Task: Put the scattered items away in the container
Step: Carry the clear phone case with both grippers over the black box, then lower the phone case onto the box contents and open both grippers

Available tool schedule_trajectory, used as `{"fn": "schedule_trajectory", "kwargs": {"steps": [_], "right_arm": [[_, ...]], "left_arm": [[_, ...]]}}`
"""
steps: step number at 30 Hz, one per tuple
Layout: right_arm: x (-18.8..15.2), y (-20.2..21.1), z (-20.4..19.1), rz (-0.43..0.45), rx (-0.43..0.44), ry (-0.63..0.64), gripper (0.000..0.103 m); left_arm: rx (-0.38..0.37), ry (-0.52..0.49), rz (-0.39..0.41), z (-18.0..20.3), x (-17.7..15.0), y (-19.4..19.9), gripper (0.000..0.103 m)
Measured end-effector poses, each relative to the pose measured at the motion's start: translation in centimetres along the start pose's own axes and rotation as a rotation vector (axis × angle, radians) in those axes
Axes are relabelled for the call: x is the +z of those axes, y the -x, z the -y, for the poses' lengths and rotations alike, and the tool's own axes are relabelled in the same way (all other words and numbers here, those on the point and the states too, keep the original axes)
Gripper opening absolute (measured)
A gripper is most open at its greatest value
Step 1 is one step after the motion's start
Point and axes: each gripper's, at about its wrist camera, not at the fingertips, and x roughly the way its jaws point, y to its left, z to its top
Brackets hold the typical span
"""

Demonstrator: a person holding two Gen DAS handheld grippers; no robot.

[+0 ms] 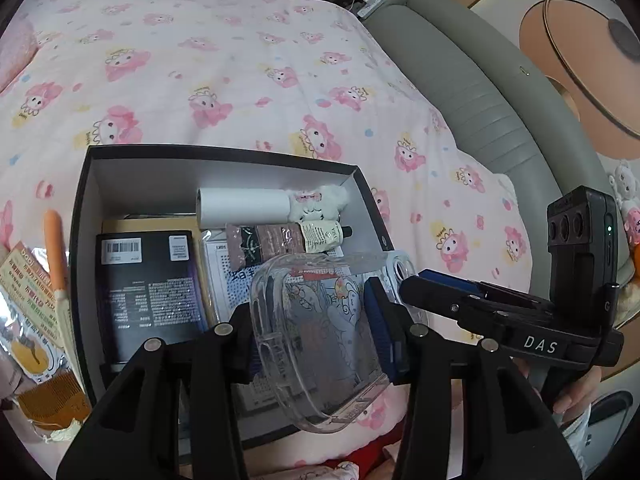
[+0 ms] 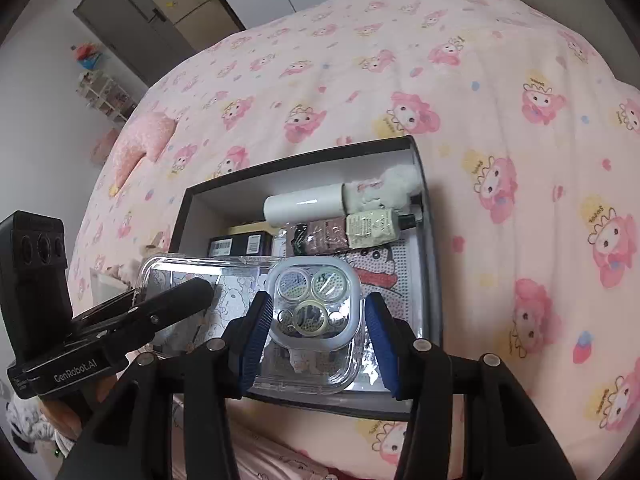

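Note:
A clear phone case (image 1: 320,340) with cartoon drawings hangs over the near end of a black box (image 1: 224,152) with a white inside, which sits on the pink bedspread. My left gripper (image 1: 316,320) is shut across one end of the case. My right gripper (image 2: 318,320) is shut on the camera end of the phone case (image 2: 316,304), above the box (image 2: 304,160). Each gripper shows in the other's view: the right gripper (image 1: 412,280) and the left gripper (image 2: 200,284). The box holds a white roll (image 1: 244,204), a small plush, a tube, brown packets and a black carton (image 1: 148,292).
Left of the box lie an orange stick (image 1: 54,248), a snack packet (image 1: 24,300) and a wooden comb (image 1: 52,400). A grey padded headboard (image 1: 460,92) runs along the right. A pink pillow (image 2: 140,140) lies beyond the box. A hand (image 1: 576,396) holds the right gripper.

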Motion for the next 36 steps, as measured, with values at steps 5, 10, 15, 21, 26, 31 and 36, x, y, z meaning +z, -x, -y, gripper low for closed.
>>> {"fn": "schedule_trajectory", "kwargs": {"steps": [5, 10, 15, 21, 26, 31, 36], "right_arm": [[1.9, -1.4, 0.7, -0.018, 0.105, -0.024, 0.043], [1.3, -4.4, -0.2, -0.040, 0.050, 0.065, 0.043], [0.7, -6.1, 1.6, -0.076, 0.014, 0.035, 0.043], [-0.8, -6.4, 1.9, -0.123, -0.046, 0.062, 0.043], [-3.0, -6.2, 1.0, -0.189, -0.038, 0.143, 0.043], [-3.9, -7.3, 0.0, -0.191, -0.144, 0.247, 0.042], [-3.1, -8.2, -0.5, -0.156, -0.213, 0.295, 0.042]], "left_arm": [[0.052, -0.037, -0.065, 0.6, -0.4, -4.1, 0.036], [0.131, -0.020, -0.093, -2.0, -0.9, -6.3, 0.033], [0.136, 0.021, -0.067, -4.0, -0.4, -6.3, 0.033], [0.109, -0.007, -0.083, -4.0, -1.4, -5.5, 0.034], [0.106, -0.005, -0.134, -4.1, -2.4, -6.1, 0.034], [0.113, -0.002, -0.149, -3.9, -2.5, -6.8, 0.034], [0.138, 0.016, -0.157, -4.4, -2.4, -7.5, 0.036]]}}
